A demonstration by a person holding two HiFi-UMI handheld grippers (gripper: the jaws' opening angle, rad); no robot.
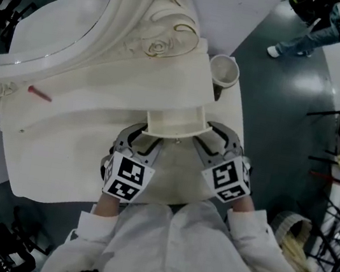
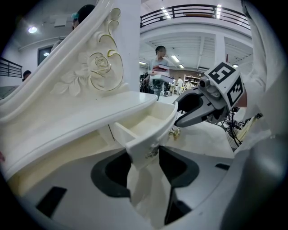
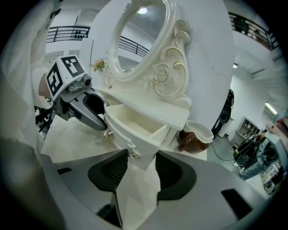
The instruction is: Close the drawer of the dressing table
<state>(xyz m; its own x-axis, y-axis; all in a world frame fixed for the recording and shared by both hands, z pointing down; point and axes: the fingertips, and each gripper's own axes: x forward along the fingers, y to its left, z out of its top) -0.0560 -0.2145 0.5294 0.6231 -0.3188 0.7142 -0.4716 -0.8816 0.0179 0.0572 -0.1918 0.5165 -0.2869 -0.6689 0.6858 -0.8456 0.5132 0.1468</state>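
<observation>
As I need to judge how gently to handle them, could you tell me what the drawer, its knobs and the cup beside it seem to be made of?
Drawer: probably painted wood or board, going by its matte cream finish and flat, square-cut panels.
Knobs: likely metal, given the shiny brass-coloured glints.
Cup: looks like glazed ceramic, with a glossy brown body and a white rim, though plastic can't be ruled out.

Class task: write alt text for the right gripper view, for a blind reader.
An open drawer of a dressing table juts out, its front corner between the spread fingers of the right gripper. The left gripper hovers by its far end; an oval mirror stands above, a brown cup to the right.
</observation>
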